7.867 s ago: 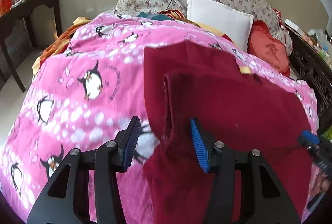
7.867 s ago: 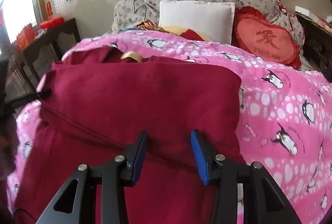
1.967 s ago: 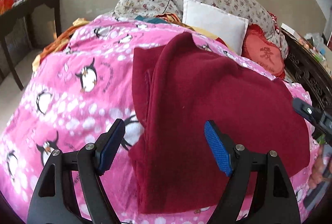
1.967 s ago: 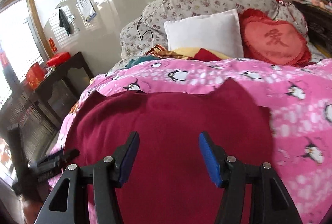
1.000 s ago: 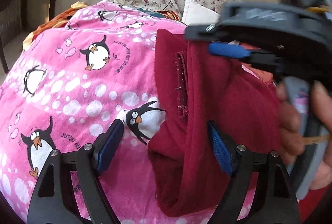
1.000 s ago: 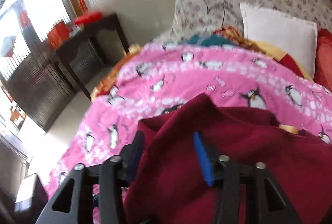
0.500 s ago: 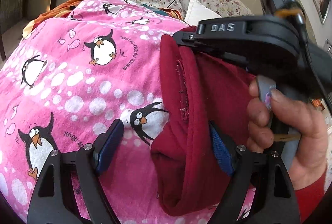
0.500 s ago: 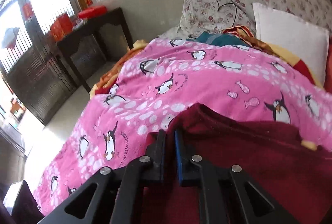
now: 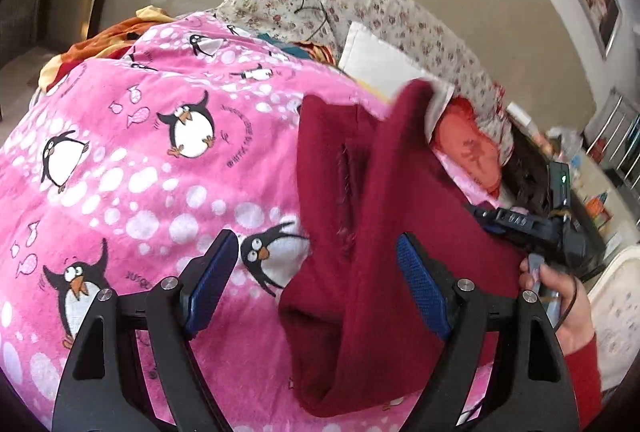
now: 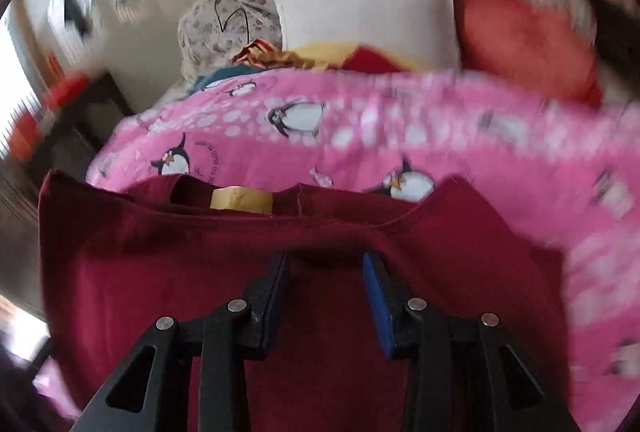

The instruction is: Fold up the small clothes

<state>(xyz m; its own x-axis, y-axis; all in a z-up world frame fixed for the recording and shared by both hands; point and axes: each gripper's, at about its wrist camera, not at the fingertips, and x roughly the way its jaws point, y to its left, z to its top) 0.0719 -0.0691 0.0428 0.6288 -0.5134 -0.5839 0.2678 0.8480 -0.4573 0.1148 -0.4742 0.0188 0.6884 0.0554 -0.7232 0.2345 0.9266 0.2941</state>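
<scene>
Reopened right tool (image 10: 326, 268); only its blurred view shows label (image 10: 241, 199).

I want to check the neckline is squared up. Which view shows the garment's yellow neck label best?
The right wrist view: the yellow label sits unobstructed inside the maroon garment's collar. The left wrist view shows only the garment's folded side; the label is hidden.

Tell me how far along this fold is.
Partly done: the maroon garment lies doubled over on the pink penguin blanket, one flap raised mid-fold. The right gripper is open, jaws over the cloth; the left gripper is open, straddling its edge. Left: lay the flap flat and tidy.
</scene>
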